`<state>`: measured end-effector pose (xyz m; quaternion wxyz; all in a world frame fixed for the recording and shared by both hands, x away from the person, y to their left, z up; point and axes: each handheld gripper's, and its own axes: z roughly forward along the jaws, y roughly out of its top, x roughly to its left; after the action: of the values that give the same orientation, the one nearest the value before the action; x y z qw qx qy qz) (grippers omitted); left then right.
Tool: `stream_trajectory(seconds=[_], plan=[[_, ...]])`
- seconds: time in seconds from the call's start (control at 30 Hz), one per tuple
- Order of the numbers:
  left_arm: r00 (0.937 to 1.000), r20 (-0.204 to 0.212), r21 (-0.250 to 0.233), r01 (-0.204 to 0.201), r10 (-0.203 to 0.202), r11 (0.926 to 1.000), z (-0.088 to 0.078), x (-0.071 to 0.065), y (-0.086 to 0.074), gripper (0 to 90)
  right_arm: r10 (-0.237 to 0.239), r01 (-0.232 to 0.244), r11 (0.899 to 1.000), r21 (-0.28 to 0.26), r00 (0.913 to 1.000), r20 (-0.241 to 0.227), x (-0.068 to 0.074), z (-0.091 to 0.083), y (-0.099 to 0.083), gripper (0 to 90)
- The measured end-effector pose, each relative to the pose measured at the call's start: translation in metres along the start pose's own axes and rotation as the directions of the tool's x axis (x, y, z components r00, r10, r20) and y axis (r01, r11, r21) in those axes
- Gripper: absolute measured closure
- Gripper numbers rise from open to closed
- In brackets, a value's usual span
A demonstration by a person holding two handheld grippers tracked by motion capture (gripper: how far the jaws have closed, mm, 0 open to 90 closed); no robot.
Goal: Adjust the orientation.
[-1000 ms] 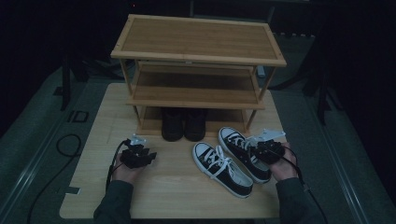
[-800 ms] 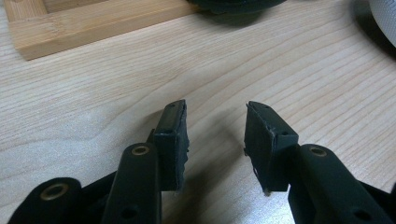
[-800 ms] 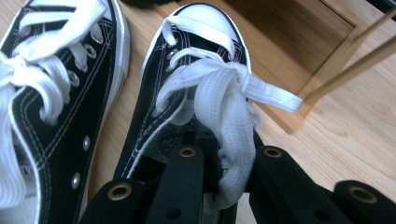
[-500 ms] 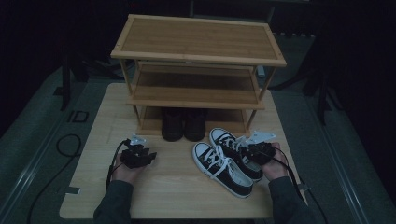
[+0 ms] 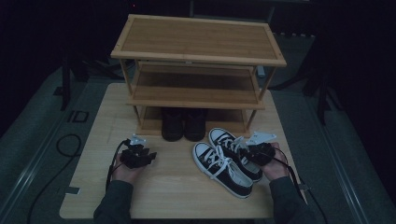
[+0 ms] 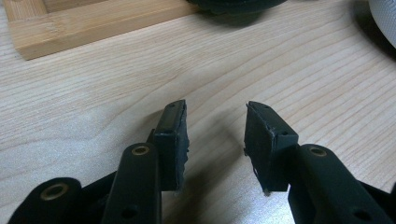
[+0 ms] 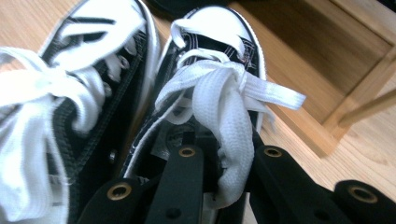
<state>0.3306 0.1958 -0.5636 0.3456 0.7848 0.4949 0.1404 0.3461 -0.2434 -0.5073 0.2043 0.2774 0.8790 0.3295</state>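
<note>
My right hand-held gripper [image 7: 219, 182] is clamped on the tongue and bunched white laces [image 7: 219, 107] of the right sneaker [image 7: 212, 70], its jaws drawn close together with the lace loop squeezed between them. I think I grip there because the tongue is the one soft edge that narrow jaws can pinch, and a hold near the middle should keep the shoe from tipping when lifted. From above, that hand-held gripper sits over the sneaker's heel end, toe pointing away from me toward the shoe rack [image 5: 198, 44]. Its partner, the left sneaker [image 5: 219, 170], lies touching it on the side toward my other hand, both flat on the desk [image 5: 93, 140]

My left hand-held gripper [image 6: 215, 135] has its jaws apart with nothing between them, held low over bare wood, well apart from the sneakers; I judge it is waiting its turn for the second shoe

Beyond the sneakers a pair of black boots [image 5: 183, 123] already stands on the rack's bottom shelf, so the free space beside them looks like the likely place for this pair
</note>
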Motion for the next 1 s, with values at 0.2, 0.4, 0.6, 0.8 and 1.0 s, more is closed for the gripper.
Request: stream_trajectory(seconds=[0.2,0.4,0.6,0.8,1.0], plan=[[1.0,0.002,-0.001,0.0,0.0,1.0,0.0,0.0,0.0,59.4,0.001,0.0,1.0,0.026,0.9998,-0.021,-0.007,0.002,-0.002,85.3],[1.0,0.002,-0.001,0.0,0.0,1.0,0.0,0.0,0.0,59.3,0.012,-0.01,0.999,0.037,0.999,-0.043,-0.012,0.003,-0.003,85.2],[1.0,0.002,-0.001,0.0,0.0,1.0,0.0,0.0,0.0,59.3,0.007,-0.004,0.997,0.075,0.9991,-0.042,-0.008,0.004,-0.007,85.2],[1.0,0.003,-0.002,0.0,0.0,1.0,0.0,0.001,0.0,59.3,0.01,-0.004,0.994,0.108,0.9985,-0.054,-0.009,0.002,-0.004,77.6],[1.0,0.003,-0.002,0.0,0.0,1.0,0.0,0.0,0.0,59.3,0.037,-0.031,0.991,0.134,0.9986,-0.038,-0.011,-0.004,-0.005,67.0]])
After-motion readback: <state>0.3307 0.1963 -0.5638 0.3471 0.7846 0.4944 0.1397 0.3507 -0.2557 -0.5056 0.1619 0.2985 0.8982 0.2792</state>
